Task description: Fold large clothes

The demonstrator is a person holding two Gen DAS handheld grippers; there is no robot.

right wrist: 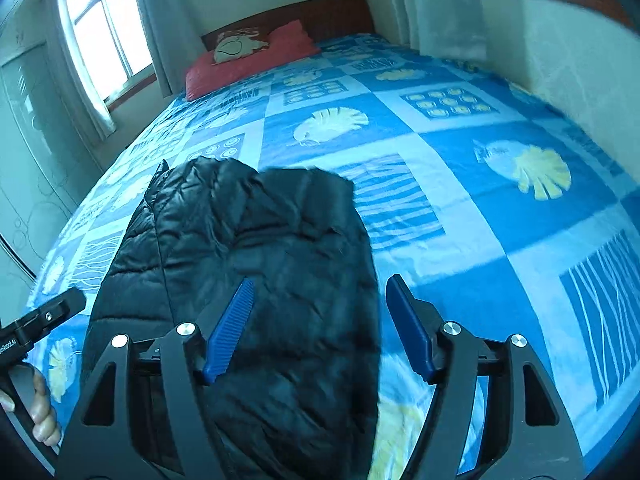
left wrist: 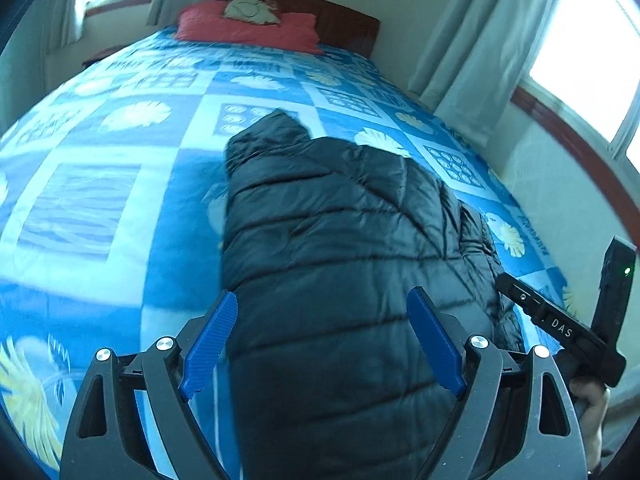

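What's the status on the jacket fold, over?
Left gripper open, right gripper open, both empty. Black puffer jacket folded on blue bedspread. Nothing in the way.

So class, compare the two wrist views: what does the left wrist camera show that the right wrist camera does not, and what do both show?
Left wrist only: the left claw, open above the black puffer jacket, and a window on the right. Right wrist only: the right claw, open, and a frosted glass door on the left. Both: the jacket, the blue patterned bedspread and the red pillow.

Home bedroom: bed, pillow, curtains.
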